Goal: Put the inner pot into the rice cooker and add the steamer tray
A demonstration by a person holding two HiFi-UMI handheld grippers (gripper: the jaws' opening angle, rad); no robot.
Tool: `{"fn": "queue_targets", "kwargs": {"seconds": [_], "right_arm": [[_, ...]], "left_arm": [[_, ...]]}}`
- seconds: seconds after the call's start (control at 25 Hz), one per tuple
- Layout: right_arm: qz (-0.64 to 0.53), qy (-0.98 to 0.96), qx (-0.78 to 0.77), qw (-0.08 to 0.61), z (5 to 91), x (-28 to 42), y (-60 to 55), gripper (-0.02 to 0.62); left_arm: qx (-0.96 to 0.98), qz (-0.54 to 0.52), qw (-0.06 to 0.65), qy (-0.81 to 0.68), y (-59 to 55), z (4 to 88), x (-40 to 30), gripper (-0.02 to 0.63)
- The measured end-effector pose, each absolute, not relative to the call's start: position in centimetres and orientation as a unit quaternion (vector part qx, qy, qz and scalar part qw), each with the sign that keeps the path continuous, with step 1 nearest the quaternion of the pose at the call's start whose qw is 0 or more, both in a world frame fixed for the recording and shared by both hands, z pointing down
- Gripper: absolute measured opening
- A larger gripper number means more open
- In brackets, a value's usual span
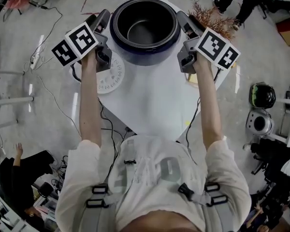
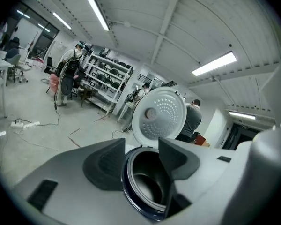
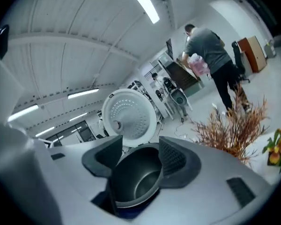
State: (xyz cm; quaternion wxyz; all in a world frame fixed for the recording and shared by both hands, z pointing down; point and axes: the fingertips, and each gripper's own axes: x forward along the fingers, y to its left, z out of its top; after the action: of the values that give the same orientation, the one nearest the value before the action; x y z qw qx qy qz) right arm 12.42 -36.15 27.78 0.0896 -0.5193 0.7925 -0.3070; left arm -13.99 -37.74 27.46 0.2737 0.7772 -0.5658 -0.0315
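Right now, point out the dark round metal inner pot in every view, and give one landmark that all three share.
Head view: the inner pot is at top centre, seated in the cooker.
Left gripper view: inner pot at bottom centre.
Right gripper view: inner pot at bottom centre.
Shared landmark: the dark blue rice cooker body, wrapped around the pot in each view.

Head cam looks steeply down from high above on the table [image 1: 150,98] and the rice cooker [image 1: 144,30]. Cam on the left gripper [image 1: 102,18] sits close at the cooker's left, facing approx. level over the rim to the open lid [image 2: 159,114]. Cam on the right gripper [image 1: 183,19] mirrors it from the right, perhaps rolled a bit. All 3 views share the cooker w/ its inner pot [image 3: 140,179].
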Motion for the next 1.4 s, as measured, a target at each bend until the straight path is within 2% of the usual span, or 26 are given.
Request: {"fn": "queue_targets", "kwargs": {"seconds": [0.16, 0.36, 0.84, 0.96, 1.2, 1.4], "right_arm": [[-0.208, 0.817, -0.532, 0.078, 23.2, 12.2, -33.7, 0.268], [-0.109, 0.837, -0.53, 0.085, 18.9, 11.1, -28.8, 0.273], [0.008, 0.862, -0.498, 0.096, 17.3, 7.6, -16.2, 0.259], [0.018, 0.866, -0.492, 0.086, 18.5, 6.3, -13.1, 0.259], [-0.013, 0.88, -0.467, 0.08, 22.1, 5.4, -9.7, 0.259], [-0.024, 0.886, -0.459, 0.067, 23.7, 4.7, -8.9, 0.259]], "left_arm": [[0.786, -0.054, 0.196, -0.584, -34.9, 22.3, -14.5, 0.224], [0.782, -0.095, 0.088, -0.609, -28.8, 16.8, -15.1, 0.224], [0.726, -0.108, -0.063, -0.676, -12.6, 14.4, -16.2, 0.224], [0.711, -0.103, -0.083, -0.691, -9.0, 15.3, -16.2, 0.224], [0.683, -0.113, -0.064, -0.719, -5.0, 18.8, -16.0, 0.224], [0.673, -0.093, -0.075, -0.729, -4.0, 19.5, -16.2, 0.224]]}}
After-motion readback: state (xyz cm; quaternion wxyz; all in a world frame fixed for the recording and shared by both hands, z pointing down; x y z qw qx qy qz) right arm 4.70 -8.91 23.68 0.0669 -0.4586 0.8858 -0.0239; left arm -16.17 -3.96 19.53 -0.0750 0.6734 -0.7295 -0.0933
